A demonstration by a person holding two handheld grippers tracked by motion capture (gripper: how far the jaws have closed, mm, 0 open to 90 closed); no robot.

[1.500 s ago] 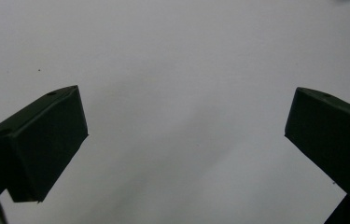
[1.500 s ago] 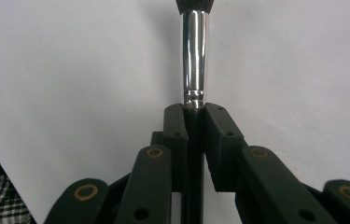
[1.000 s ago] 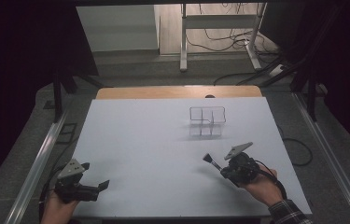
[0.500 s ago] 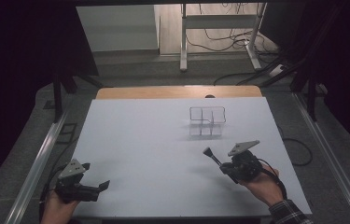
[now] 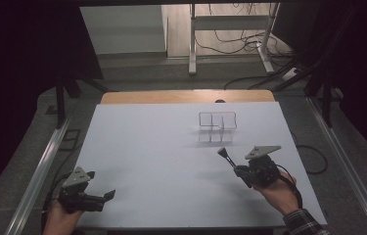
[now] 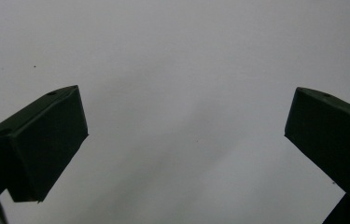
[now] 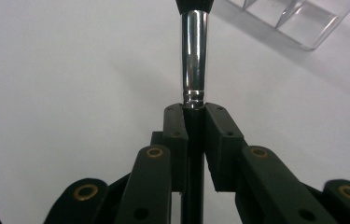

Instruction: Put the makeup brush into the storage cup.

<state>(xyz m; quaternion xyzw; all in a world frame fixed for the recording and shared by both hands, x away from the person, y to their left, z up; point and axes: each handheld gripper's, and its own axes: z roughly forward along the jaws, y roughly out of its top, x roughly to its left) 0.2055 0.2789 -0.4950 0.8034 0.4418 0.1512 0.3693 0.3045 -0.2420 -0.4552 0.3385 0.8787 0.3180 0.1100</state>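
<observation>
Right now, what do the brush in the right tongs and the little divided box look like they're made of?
Black-handled brush with a silver collar: the collar looks like polished metal, with bright streaked reflections and ring grooves; the dark handle is likely plastic or painted wood, hard to tell. Clear divided box: probably acrylic or a similar hard transparent plastic, see-through walls with glinting edges. The right tongs are shut on the brush.
</observation>
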